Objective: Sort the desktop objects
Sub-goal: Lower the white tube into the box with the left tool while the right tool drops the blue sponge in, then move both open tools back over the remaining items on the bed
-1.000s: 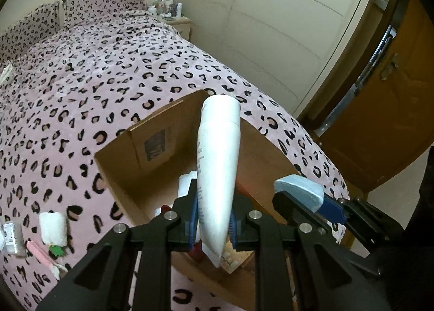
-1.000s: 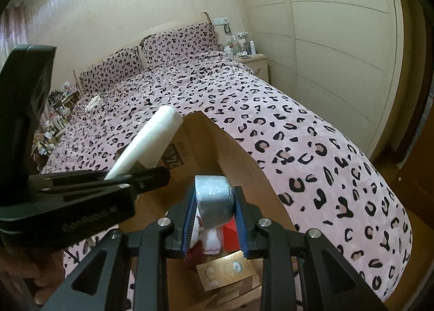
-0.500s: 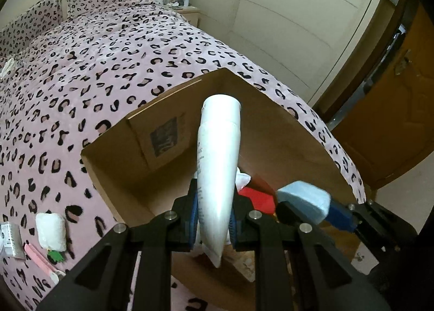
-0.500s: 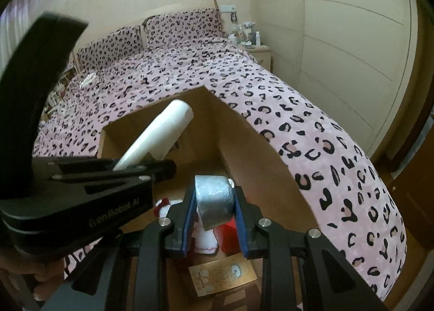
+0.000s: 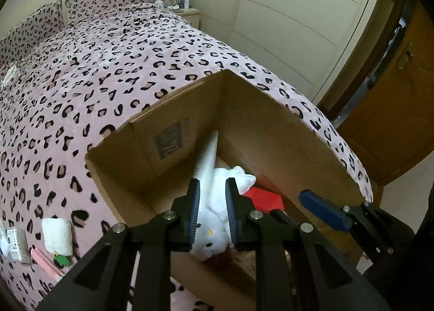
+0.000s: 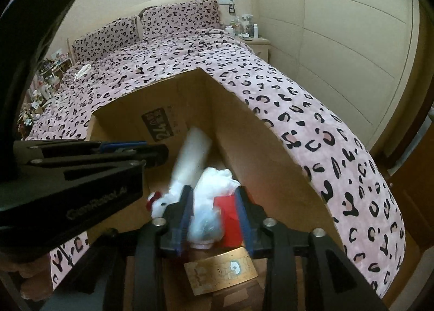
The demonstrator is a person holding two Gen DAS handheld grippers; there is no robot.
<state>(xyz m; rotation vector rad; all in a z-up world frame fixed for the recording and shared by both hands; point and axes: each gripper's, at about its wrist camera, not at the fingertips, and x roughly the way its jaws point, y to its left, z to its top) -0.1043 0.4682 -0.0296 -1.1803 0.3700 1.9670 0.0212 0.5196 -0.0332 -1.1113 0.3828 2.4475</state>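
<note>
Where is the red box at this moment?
The red box lies inside the cardboard box on the bed, to the right of the white plush toy in the left wrist view; the right wrist view shows it behind the gold card.

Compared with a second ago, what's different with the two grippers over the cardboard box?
Both let go. The left gripper is opening, and its white tube is dropping, blurred, into the cardboard box. The right gripper is opening too; its pale wrapped roll is falling between the fingers. Both grippers came lower over the box. The plush toy, red item and bedspread items stayed put.
</note>
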